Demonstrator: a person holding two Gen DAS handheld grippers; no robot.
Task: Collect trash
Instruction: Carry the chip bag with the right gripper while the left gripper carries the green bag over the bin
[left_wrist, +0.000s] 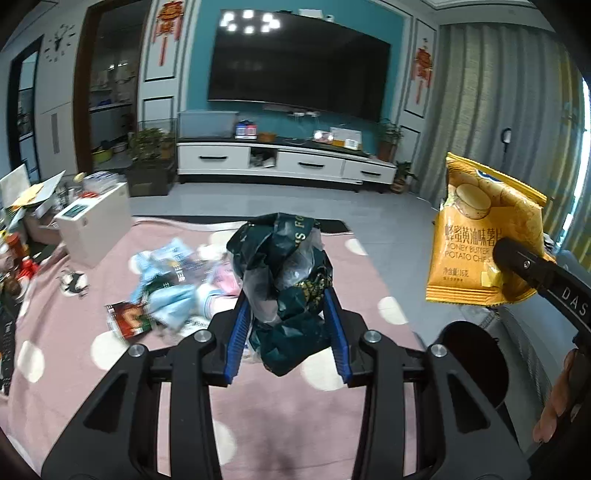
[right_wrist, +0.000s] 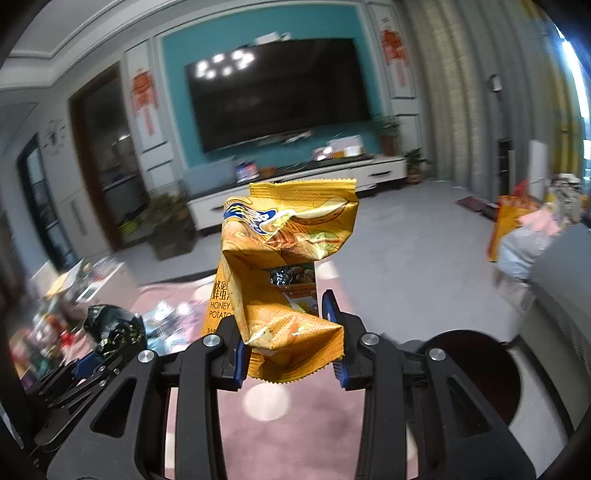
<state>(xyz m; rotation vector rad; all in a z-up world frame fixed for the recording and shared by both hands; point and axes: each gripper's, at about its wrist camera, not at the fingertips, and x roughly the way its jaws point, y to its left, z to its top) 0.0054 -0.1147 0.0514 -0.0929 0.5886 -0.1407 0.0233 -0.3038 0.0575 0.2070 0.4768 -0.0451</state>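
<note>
1. At the far left I saw a white box standing at the edge of the pink dotted cloth, with clutter beyond it too blurred to name.
2. On the cloth, left of centre, lay a loose pile of wrappers, pale blue and pink, with a red-and-green packet at its near corner.
3. My left gripper was clamped on a crumpled dark green bag, its blue pads pressing both sides, the bag held up clear of the cloth.
4. In the right wrist view that same green bag showed low at the left, with the left gripper's black frame beneath it.
5. My right gripper was closed on an orange chip bag, creased and standing upright between the pads.
6. From the left camera the chip bag hung at the right, raised off the cloth, well apart from the green bag.
7. Lower right, a round dark opening sat just beside the cloth's edge; I could not tell what it belonged to.
8. Behind everything stood the TV on a teal wall above a white cabinet.
</note>
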